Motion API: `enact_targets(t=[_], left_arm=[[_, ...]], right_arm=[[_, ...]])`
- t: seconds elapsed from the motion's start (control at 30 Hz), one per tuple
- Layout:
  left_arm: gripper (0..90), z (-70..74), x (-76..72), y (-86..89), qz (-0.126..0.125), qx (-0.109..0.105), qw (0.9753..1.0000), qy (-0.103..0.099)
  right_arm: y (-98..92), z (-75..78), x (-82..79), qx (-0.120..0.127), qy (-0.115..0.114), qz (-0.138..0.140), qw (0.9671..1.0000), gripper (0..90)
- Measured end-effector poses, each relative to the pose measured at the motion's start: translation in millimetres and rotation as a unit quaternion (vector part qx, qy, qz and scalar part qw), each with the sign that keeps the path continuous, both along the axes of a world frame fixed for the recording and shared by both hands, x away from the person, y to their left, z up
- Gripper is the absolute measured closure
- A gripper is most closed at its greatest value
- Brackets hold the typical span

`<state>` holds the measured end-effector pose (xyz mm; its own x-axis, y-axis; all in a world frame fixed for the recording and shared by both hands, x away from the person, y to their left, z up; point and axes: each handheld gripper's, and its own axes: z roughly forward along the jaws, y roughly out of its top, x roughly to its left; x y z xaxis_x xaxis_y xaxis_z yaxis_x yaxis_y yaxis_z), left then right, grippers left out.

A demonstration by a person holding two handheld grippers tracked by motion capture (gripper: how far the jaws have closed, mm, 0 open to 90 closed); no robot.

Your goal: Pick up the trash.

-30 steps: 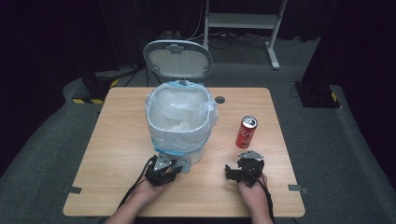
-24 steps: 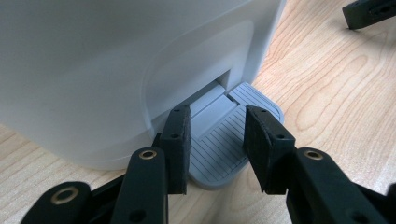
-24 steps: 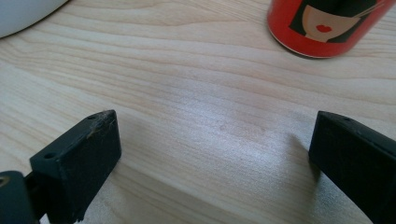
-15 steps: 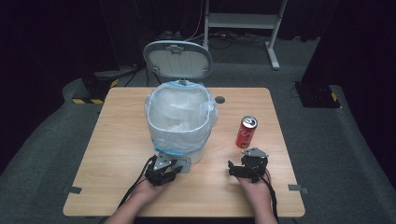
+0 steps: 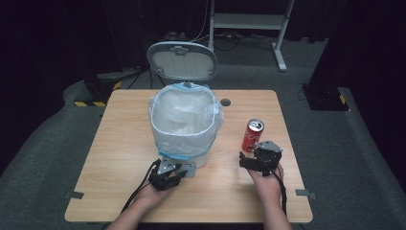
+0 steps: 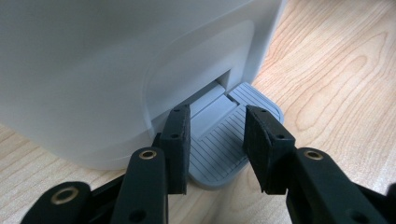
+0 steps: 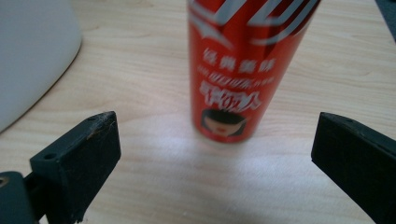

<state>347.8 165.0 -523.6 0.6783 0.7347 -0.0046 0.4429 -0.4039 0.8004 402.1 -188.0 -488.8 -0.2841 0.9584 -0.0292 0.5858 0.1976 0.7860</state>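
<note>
Red soda can (image 7: pixel 245 70) stands upright on the wooden table (image 5: pixel 119 143), straight ahead of the right gripper (image 7: pixel 217 154), whose two black jaws are spread wide with the can between their lines but farther out, untouched by either. In the high view the right gripper (image 5: pixel 250 162) sits low near the table's front right, held by the person's right hand (image 5: pixel 265 186), and the can (image 5: pixel 252 135) is just beyond it, to the right of the white pedal bin (image 5: pixel 184 127). The left gripper (image 6: pixel 217 140) is held low over the grey ribbed foot pedal (image 6: pixel 229 140) at the base of the bin (image 6: pixel 116 60); its jaws stand parted a little way, one on each side of the pedal's middle, and whether they press on it cannot be told. From above, the left gripper (image 5: pixel 168 173) lies at the bin's front foot, in the left hand (image 5: pixel 153 194). The bin is lined with a clear plastic bag (image 5: pixel 182 112) folded over its rim, and its grey lid (image 5: pixel 181 61) stands open and upright behind it. A small dark round hole (image 5: pixel 225 102) sits in the tabletop behind the can, near the far edge.
</note>
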Motion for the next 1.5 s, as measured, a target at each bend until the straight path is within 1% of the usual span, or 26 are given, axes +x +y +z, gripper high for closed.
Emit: enact_targets(t=[0.03,0.07,0.1,0.2,0.23,0.27,0.3,0.33,0.37,0.43,0.47,0.5,0.53,0.6,0.73,0.9,0.97,1.0,1.1,1.13,1.17,1.2,1.4,1.43,1.47,1.5], left_arm=[[61.2,0.0,0.0,0.0,0.000,0.000,1.0000,0.000],[61.2,0.0,0.0,0.0,0.000,0.000,1.0000,0.000],[61.2,0.0,0.0,0.0,0.000,0.000,1.0000,0.000],[61.2,-0.1,0.4,0.2,-0.001,-0.001,1.0000,0.002],[61.2,0.0,0.3,0.2,0.000,-0.001,1.0000,0.001],[61.2,0.0,0.3,0.2,0.000,-0.001,1.0000,0.001],[61.2,0.1,0.2,0.2,0.000,-0.001,1.0000,0.001],[61.2,0.0,0.3,0.1,-0.001,-0.001,1.0000,0.001],[61.2,0.1,0.4,0.3,-0.001,-0.001,1.0000,0.001],[61.2,-0.2,0.4,0.0,-0.002,-0.003,1.0000,0.003],[61.2,-0.2,0.4,0.0,-0.002,-0.003,1.0000,0.003],[61.2,-0.2,0.4,0.1,-0.002,-0.002,1.0000,0.003],[61.2,-0.2,0.4,0.0,-0.002,-0.003,1.0000,0.004],[61.1,0.0,0.3,0.2,-0.001,-0.001,1.0000,0.001],[61.1,0.1,0.4,0.3,-0.001,0.000,1.0000,0.001],[61.0,0.1,0.6,0.4,-0.001,-0.001,1.0000,0.001],[59.8,0.3,0.5,0.3,0.001,0.002,1.0000,0.001],[59.8,0.3,0.5,0.3,0.001,0.002,1.0000,0.001],[59.8,0.2,0.5,0.3,0.001,0.001,1.0000,0.001],[59.8,0.2,0.5,0.3,0.001,0.001,1.0000,0.001],[59.8,0.3,0.5,0.3,0.001,0.001,1.0000,0.001],[59.8,0.3,0.5,0.4,0.001,0.002,1.0000,0.001],[59.8,0.3,0.6,0.3,0.001,0.001,1.0000,0.001],[59.8,0.3,0.6,0.4,0.001,0.001,1.0000,0.002],[59.8,0.3,0.6,0.4,0.001,0.001,1.0000,0.002],[59.8,0.3,0.6,0.4,0.001,0.001,1.0000,0.001]], right_arm=[[0.0,0.0,0.0,0.000,0.000,0.000,1.0000,1.2],[-0.8,1.3,2.1,0.005,0.000,-0.003,1.0000,1.3],[-2.3,4.4,7.5,0.012,0.002,0.000,0.9999,1.3],[-2.1,6.8,11.5,0.011,0.005,-0.001,0.9999,1.3],[-2.4,9.9,15.8,0.014,0.001,-0.003,0.9999,1.4],[-2.4,9.9,15.8,0.014,0.001,-0.003,0.9999,1.4],[-2.2,13.1,20.5,0.014,-0.003,-0.008,0.9999,1.5],[-2.2,13.1,20.5,0.014,-0.003,-0.008,0.9999,1.5],[-0.5,17.2,24.8,0.015,-0.012,-0.010,0.9998,2.8],[0.4,21.5,28.2,0.011,-0.021,-0.013,0.9996,5.1],[0.4,21.5,28.2,0.011,-0.021,-0.013,0.9996,5.1],[1.3,26.0,32.2,0.016,-0.032,-0.019,0.9992,6.4],[1.6,27.8,34.0,0.019,-0.035,-0.021,0.9990,7.8],[3.1,30.6,37.6,0.021,-0.037,-0.025,0.9988,11.7],[5.5,33.3,42.1,0.017,-0.043,-0.027,0.9985,13.8],[8.7,35.3,48.9,0.026,-0.043,-0.034,0.9982,16.5],[11.5,35.1,52.2,0.020,-0.043,-0.034,0.9983,18.0],[11.5,35.1,52.2,0.020,-0.043,-0.034,0.9983,18.0],[13.4,34.4,53.2,0.018,-0.049,-0.037,0.9979,24.1],[13.4,34.4,53.2,0.018,-0.049,-0.037,0.9979,24.1],[14.3,34.6,52.5,0.016,-0.053,-0.038,0.9977,30.6],[14.6,34.8,52.1,0.015,-0.056,-0.038,0.9976,32.9],[17.4,37.0,50.5,0.008,-0.060,-0.033,0.9976,33.4],[17.6,40.3,48.0,0.010,-0.066,-0.031,0.9973,33.4],[17.6,40.3,48.0,0.010,-0.066,-0.031,0.9973,33.4],[17.7,43.3,45.7,0.015,-0.070,-0.029,0.9970,33.4]])
